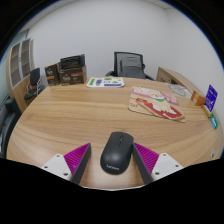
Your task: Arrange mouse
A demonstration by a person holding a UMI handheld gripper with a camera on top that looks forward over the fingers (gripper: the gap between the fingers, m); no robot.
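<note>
A handheld gripper (pixel 113 160) reaches forward over a wide, rounded wooden desk (pixel 70 118) in an office. Its two fingers are spread apart, each showing a magenta pad (pixel 77 157) on its inner face. A black computer mouse (pixel 117 152) sits flat on the desk between the fingers, its narrower front pointing away from the gripper. There is a visible gap of bare wood on both sides of the mouse, so neither finger presses on it.

Farther across the desk, beyond the mouse and to the right, lies a flat mat with a colourful printed pattern (pixel 156 103). Near the far edge rests a small white item with green marks (pixel 104 81). At the right end of the desk stands a purple box (pixel 211 96). Behind the desk is a black office chair (pixel 129 64), and to the left, a low shelf holding dark equipment (pixel 68 70) against a white wall.
</note>
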